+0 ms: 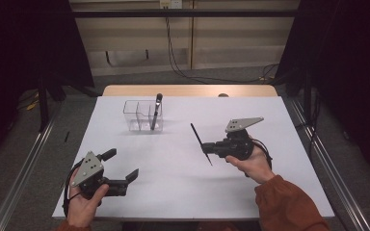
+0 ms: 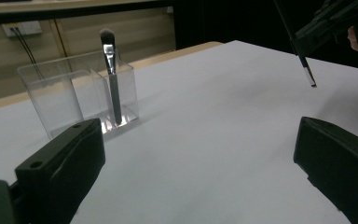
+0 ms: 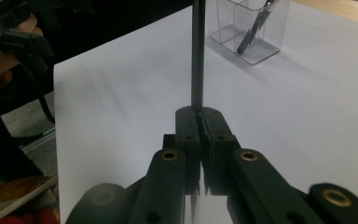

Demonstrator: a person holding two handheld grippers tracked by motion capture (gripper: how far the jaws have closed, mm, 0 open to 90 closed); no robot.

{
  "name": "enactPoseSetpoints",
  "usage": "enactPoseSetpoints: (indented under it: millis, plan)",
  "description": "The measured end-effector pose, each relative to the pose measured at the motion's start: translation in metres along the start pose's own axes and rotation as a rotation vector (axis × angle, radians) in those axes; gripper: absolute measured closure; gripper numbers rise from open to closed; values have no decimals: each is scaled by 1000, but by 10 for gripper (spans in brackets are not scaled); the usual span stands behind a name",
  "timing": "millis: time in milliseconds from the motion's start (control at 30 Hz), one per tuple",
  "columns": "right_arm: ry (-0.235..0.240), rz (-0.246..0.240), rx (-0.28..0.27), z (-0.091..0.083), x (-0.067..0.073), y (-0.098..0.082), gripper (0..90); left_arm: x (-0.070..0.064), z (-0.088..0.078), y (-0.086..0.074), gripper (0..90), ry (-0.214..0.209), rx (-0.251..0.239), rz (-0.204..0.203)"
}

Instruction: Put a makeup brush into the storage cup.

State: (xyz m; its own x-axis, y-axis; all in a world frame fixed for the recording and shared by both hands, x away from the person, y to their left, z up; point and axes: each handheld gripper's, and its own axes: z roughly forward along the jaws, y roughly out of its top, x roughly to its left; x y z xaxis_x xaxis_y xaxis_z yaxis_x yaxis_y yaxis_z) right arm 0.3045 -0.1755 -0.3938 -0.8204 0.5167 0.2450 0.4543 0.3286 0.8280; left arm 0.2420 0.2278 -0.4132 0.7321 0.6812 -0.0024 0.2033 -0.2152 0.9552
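Note:
A clear divided holder stands at the back left of the white table top, with a dark-handled makeup brush upright in its right compartment. My right gripper is shut on a thin black brush, held above the table right of centre and slanting toward the far side. In the right gripper view the jaws pinch that thin brush. My left gripper rests open near the front left, nothing between its jaws. From the left gripper view, the holder and its brush lie ahead.
The white sheet covers a wooden table whose far edge shows behind it. Metal rails run down both sides of the table. Cables hang on the back wall. A person's hands hold both grippers; an orange sleeve is at the front right.

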Motion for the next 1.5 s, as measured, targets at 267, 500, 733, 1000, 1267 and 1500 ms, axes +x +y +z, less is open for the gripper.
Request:
enactPoseSetpoints:
  millis: [267, 500, 733, 1000, 1267, 1500]
  plan:
    - [50, -42, 95, 9, 7, 5, 865, -5, 12, 11, 22, -61, 21, 33]
    - [86, -85, 165, 15, 15, 12, 865, -6, 29, 27, 28, -122, 53, 85]
    - [100, -118, 248, 20, 12, 16, 865, -17, 43, 39, 30, -204, 94, 125]
    - [131, -183, 339, 24, 18, 25, 865, -26, 57, 52, 26, -261, 155, 159]
    - [133, -206, 420, 30, 20, 31, 864, -32, 65, 62, 28, -305, 201, 171]
    - [154, -243, 518, 38, 25, 30, 864, -31, 71, 63, 28, -306, 238, 191]
